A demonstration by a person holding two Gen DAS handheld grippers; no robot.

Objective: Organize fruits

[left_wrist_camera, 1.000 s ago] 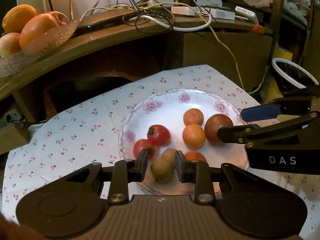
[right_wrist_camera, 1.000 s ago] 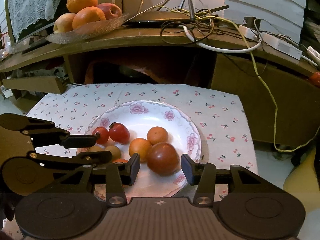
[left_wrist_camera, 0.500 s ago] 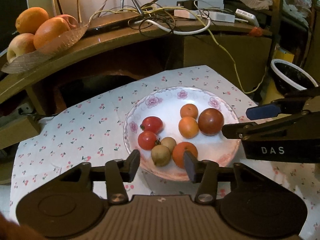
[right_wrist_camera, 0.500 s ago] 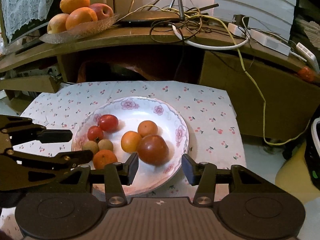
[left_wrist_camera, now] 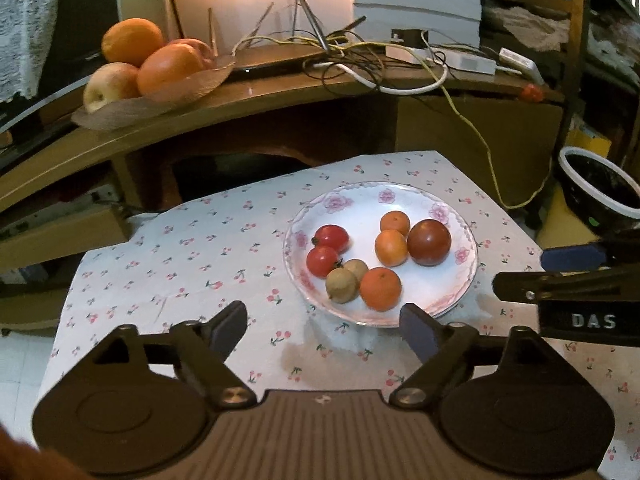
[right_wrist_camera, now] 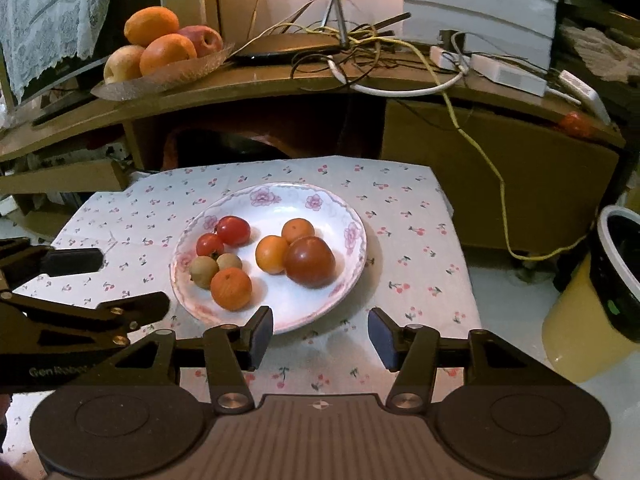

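A flowered white plate on the cherry-print cloth holds three oranges, two red tomatoes, two small brown fruits and a large dark tomato. My left gripper hangs just in front of the plate's near rim, its jaws opening wide with nothing between them. My right gripper is also short of the near rim, jaws opening, empty. Each gripper shows at the edge of the other's view.
A wooden shelf behind the table carries a glass dish of oranges and apples, a tangle of cables and white adapters. A dark bin with a white rim stands on the floor at right.
Both grippers pulled back from the plate. The left let go of a small brown fruit, the right of the dark tomato; both fruits now lie on the plate and both jaws have spread.
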